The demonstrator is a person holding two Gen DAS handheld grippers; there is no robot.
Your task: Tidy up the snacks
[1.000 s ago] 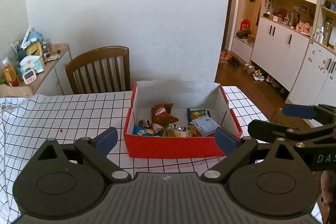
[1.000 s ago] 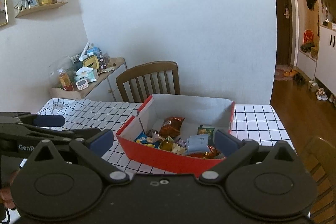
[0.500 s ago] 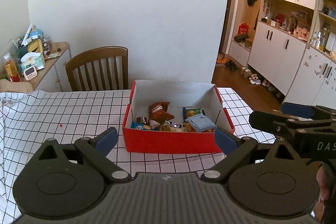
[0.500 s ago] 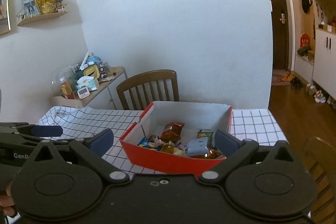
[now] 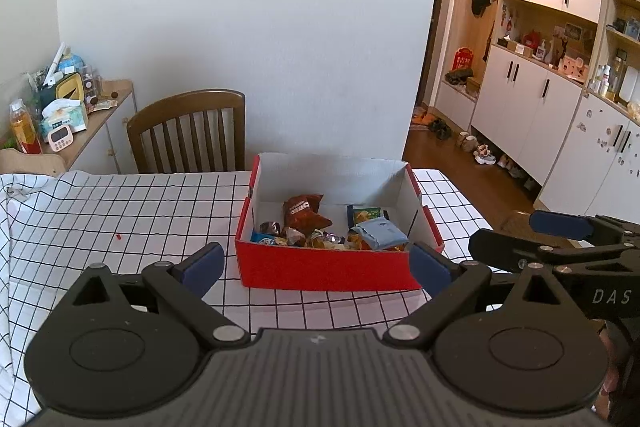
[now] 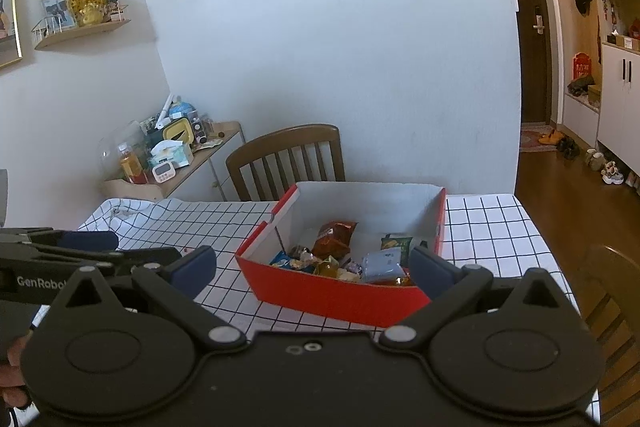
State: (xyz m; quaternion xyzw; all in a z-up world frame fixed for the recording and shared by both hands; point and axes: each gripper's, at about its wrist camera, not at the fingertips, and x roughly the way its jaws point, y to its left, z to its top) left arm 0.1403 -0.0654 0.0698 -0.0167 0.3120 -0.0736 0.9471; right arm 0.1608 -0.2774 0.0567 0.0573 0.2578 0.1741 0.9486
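The snacks lie in a heap inside the red box on the checked tabletop, ahead of both grippers, the box's long axis running across the left wrist view; the left gripper faces it squarely and seems slightly nearer, its jaws wide open and empty; the right gripper, equally open and empty, sees the box obliquely, and only its view shows the brown chair to the right of the box.

Ahead of the spread jaws, the box looks like matt cardboard, red outside, white inside; the snack packets in it are glossy, crinkled foil and plastic; beneath the jaws lies a smooth checked tablecloth; beyond, the chair is varnished brown wood.
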